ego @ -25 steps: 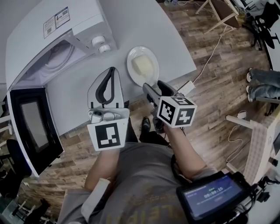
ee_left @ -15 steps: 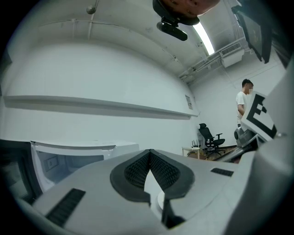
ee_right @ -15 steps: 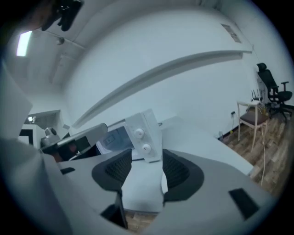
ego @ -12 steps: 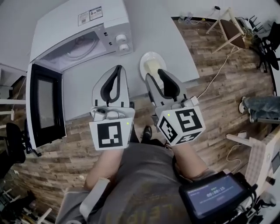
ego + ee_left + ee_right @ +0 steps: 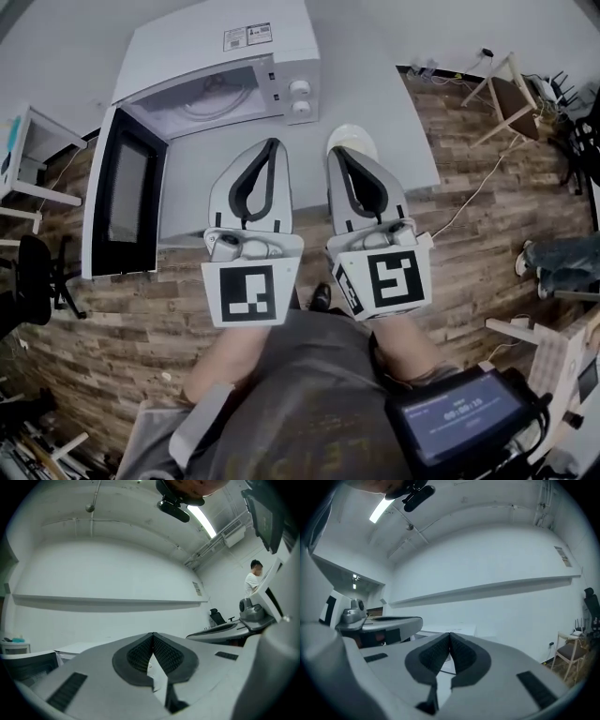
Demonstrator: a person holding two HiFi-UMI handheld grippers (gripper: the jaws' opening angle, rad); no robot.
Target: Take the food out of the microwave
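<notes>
Wood-plank floor (image 5: 103,328) all round, pale grey table (image 5: 394,66) at the top of the head view. White microwave (image 5: 202,52) sits on the table with its door (image 5: 127,202) swung fully open to the left, dark window panel facing up. Cavity is lit and the glass turntable (image 5: 208,97) shows inside. Two round knobs (image 5: 300,98) sit at the right end of the front panel. Plate (image 5: 354,136) is white and round, on the table just right of the knob end, outside the oven. Only its far arc shows, the rest is covered by the right gripper, so the food on it can't be made out here, no colour or shape to report. Left gripper (image 5: 273,142) and right gripper (image 5: 334,150) hang side by side above the table's near edge, level, pointing away from the person. Left tips are near the microwave's front corner, right tips overlap the plate in the head view. Contact can't be judged from above. Left gripper view: left gripper (image 5: 153,633) is clenched, ribbed pads meeting at the tips, nothing between. Right gripper view: right gripper (image 5: 449,633) has just been closing, tips now meet, nothing clamped. Both gripper views face a white wall (image 5: 108,578) with a long ledge (image 5: 487,588) across it.
</notes>
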